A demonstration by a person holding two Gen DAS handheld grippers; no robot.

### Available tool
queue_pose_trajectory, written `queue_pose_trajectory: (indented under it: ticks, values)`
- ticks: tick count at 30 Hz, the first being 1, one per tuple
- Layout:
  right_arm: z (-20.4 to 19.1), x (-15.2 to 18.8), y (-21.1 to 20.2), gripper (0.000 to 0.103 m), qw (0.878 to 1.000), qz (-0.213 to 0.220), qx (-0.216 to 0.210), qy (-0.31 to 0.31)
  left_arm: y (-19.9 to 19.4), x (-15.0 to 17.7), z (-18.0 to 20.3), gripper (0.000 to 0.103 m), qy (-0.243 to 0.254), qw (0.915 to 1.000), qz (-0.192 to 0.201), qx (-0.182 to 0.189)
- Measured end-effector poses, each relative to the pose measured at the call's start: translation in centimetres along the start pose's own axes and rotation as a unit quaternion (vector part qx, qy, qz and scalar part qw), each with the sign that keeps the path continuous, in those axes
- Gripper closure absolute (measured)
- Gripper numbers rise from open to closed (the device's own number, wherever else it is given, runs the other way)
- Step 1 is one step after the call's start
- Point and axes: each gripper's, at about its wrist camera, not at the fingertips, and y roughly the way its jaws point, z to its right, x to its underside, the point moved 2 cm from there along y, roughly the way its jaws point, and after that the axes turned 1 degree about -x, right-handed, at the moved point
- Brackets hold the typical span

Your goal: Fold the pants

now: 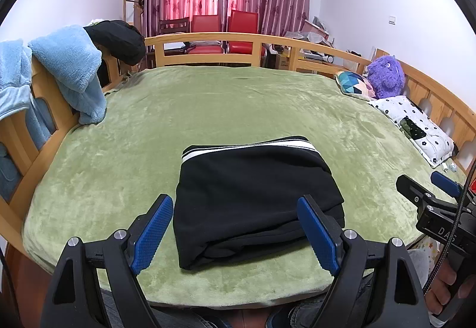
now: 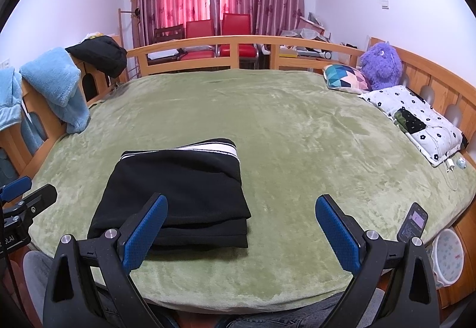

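Near the green blanket's (image 1: 208, 108) front edge, folded black pants (image 1: 255, 197) look soft, light, floppy; grasp both folded corners. Left gripper (image 1: 238, 227) and right gripper (image 2: 241, 230) gape, holding nothing.

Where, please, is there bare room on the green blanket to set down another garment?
The green plush blanket lies bare between the folded black pants and the white flowered pillow, and beyond toward the wooden footboard. The right edge is crowded: pillows, purple plush toy, black phone.

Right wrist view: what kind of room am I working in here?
Most likely a home bedroom: a wooden-railed bed under a green blanket, pillows and a purple plush toy.
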Motion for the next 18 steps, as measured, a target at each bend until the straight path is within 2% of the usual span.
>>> queue_pose_trajectory:
  ticks: [18]
  values:
    - [-0.35,-0.03,0.07,0.004,1.000,0.001,-0.001,-0.003,0.37,-0.06,-0.24,0.018,0.001,1.0000,-0.001,0.001]
